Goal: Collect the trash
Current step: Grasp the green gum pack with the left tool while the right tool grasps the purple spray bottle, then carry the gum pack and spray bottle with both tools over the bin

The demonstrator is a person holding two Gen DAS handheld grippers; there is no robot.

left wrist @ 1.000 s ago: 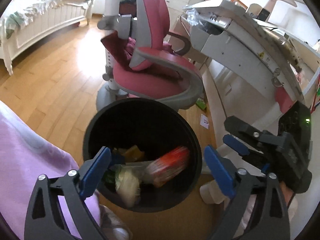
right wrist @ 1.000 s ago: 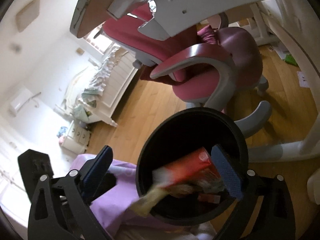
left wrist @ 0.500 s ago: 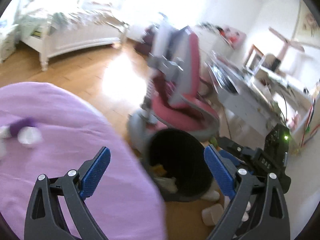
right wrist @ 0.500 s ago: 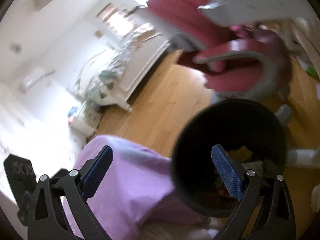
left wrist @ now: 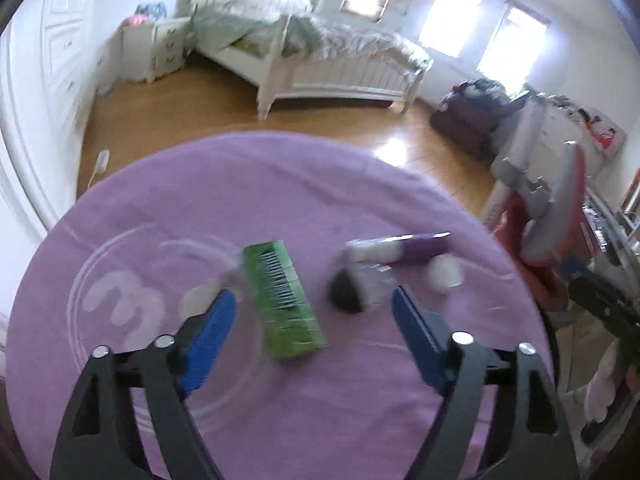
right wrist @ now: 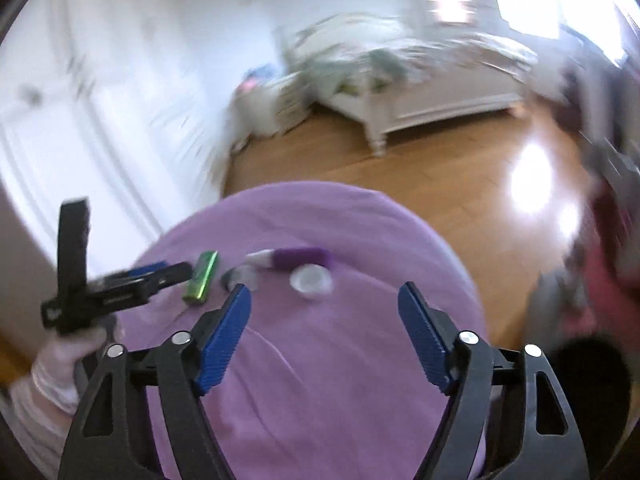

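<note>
Nearest to me, my left hand-held gripper (left wrist: 310, 320) stands apart with nothing between its pads; its jaws have just been closing a little, and the green box (left wrist: 285, 300) lies on the cloth just ahead, slightly left of the midline. My right hand-held gripper (right wrist: 324, 334) is likewise apart and empty, its jaws also just closing somewhat, over a bare stretch of the purple cloth (right wrist: 340, 380) covering the round worktop.

Four pieces of trash are left, as I read it: the green box, beside it a dark-ended clear wrapper (left wrist: 354, 288), then a white and purple tube (left wrist: 396, 248), and near that a small round white lid or cup (right wrist: 311, 280). The blur is heavy, so I am only guessing at what the wrapper and the round piece are.

At the lower right of the right wrist view a dark round shape (right wrist: 584, 364) is probably the bin, off the worktop's edge. I judge the job partly done, with these pieces to pick up next, the box likely for the left

Beyond lie the wooden floor (left wrist: 352, 128) and a white bed (left wrist: 320, 64)
</note>
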